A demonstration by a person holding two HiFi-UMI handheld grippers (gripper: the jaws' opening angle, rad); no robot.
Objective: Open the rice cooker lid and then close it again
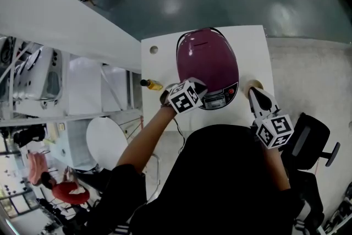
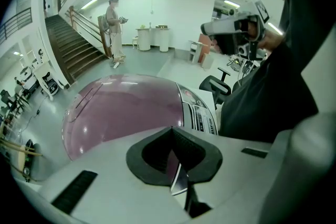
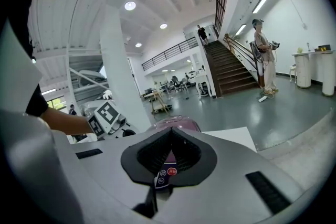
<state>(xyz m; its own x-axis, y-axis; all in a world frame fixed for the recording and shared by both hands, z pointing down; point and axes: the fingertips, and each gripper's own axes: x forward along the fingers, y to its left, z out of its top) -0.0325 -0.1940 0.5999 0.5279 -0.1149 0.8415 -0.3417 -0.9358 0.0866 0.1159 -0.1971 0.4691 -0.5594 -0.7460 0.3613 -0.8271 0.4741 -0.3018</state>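
The left tongs [image 2: 172, 136] are closed, their jaws pressed together with nothing between them, pointing down over a purple rice cooker [image 2: 121, 113]. The cooker's lid is down, and its glossy dome fills the middle of the view. Its control panel [image 2: 202, 115] lies at the dome's right edge. Further right is the person's dark clothing [image 2: 273, 97], and above it the right tongs [image 2: 233, 26] are held up. Behind the cooker are a black chair [image 2: 215, 86] and a staircase [image 2: 73, 52], with a standing person [image 2: 114, 29] at the foot of the stairs.
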